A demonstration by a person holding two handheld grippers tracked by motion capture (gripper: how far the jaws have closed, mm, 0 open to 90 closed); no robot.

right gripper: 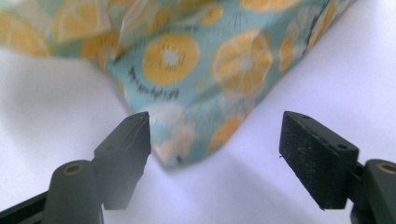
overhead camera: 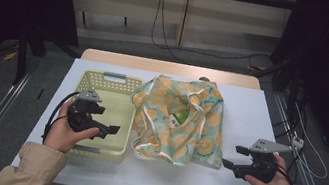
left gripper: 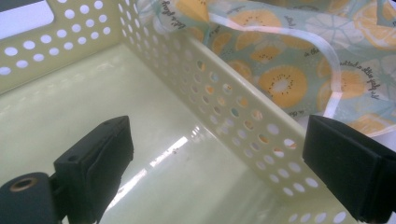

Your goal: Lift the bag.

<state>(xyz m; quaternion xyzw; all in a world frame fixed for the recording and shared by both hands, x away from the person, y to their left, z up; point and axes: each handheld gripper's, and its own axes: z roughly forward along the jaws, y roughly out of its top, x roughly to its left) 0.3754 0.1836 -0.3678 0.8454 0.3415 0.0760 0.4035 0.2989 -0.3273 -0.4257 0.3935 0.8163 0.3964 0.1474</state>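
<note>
Approaching the bag (overhead camera: 179,120): right gripper (overhead camera: 235,158) (jaws apart) must close on its corner; left gripper (overhead camera: 107,122) gapes over basket (overhead camera: 103,80).

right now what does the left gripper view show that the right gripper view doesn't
Left gripper view: the yellow basket, seen from inside, with its perforated wall and bare floor, and the bag's white handle beyond that wall.

Right gripper view: the bag's near corner lying on the white table, just ahead of the right tool.

Both: the lemon-print bag and a pair of black jaws standing wide apart, holding nothing; the left tool hangs over the basket.
</note>
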